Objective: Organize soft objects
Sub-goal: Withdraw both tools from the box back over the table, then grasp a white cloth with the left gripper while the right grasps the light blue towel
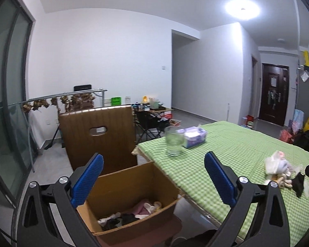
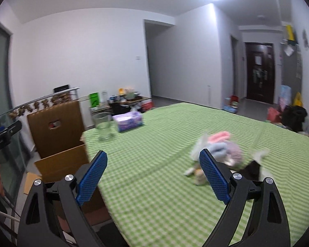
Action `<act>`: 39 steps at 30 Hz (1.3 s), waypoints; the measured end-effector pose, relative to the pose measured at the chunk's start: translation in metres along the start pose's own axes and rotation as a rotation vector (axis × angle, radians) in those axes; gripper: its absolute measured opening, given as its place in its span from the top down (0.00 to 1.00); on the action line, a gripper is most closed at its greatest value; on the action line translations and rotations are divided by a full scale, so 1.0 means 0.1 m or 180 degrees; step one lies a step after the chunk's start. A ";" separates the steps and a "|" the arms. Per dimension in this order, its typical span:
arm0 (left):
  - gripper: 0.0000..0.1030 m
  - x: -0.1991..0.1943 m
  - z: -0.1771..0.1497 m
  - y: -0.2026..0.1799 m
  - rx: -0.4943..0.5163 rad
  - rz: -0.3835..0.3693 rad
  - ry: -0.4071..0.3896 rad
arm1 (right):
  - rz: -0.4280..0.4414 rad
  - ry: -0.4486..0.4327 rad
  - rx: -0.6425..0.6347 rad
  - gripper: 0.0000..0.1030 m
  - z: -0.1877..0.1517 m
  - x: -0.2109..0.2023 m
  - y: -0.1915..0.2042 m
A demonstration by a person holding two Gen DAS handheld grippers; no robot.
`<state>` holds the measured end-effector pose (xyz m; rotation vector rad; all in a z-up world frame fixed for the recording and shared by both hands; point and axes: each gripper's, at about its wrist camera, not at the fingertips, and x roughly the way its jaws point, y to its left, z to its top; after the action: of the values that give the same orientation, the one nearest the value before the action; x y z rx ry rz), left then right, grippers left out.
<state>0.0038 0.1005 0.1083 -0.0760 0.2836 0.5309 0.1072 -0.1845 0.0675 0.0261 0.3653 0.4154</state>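
Note:
An open cardboard box (image 1: 134, 187) stands on a chair beside the table, with several soft pieces (image 1: 131, 212) in pink, white and black inside. My left gripper (image 1: 153, 175) hangs above the box, open and empty. On the green checked tablecloth (image 2: 154, 148) lies a blurred pile of soft things (image 2: 222, 152) in pink, blue and lilac, with a black piece (image 2: 252, 167) beside it; the left wrist view shows the same pile (image 1: 282, 168). My right gripper (image 2: 153, 170) is open and empty over the table, left of the pile.
A glass (image 1: 174, 141) and a purple tissue pack (image 1: 194, 136) stand near the table's far left corner. The chair's brown back (image 1: 98, 135) rises behind the box. A glass door (image 1: 8, 103) is at the left, a cluttered low table (image 1: 152, 111) beyond.

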 end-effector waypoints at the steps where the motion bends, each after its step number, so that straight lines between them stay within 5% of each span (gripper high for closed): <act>1: 0.07 -0.02 0.00 -0.04 0.0012 -0.0034 0.0004 | -0.0051 -0.0002 0.0021 0.15 -0.01 -0.03 -0.06; 15: 0.07 0.28 -0.48 -0.79 0.0346 -0.0608 0.0454 | -0.1009 0.0295 0.0512 0.12 -0.47 -0.50 -1.29; 24: 0.07 0.75 -0.88 -1.81 0.0754 -0.1176 0.0923 | -0.1455 0.0469 0.0820 0.12 -0.75 -0.60 -1.94; 32: 0.07 1.16 -0.74 -2.92 0.1017 -0.1843 0.1043 | -0.1618 0.0616 0.0949 0.12 -0.84 -0.69 -2.17; 39: 0.17 1.82 -0.35 -3.72 0.1014 -0.1976 0.1006 | -0.1656 0.0709 0.0912 0.12 -0.78 -0.64 -2.21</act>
<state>0.3342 -0.1359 0.0219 0.0633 0.6226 -0.1506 0.1113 -0.4162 -0.0053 0.1613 0.6292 -0.1533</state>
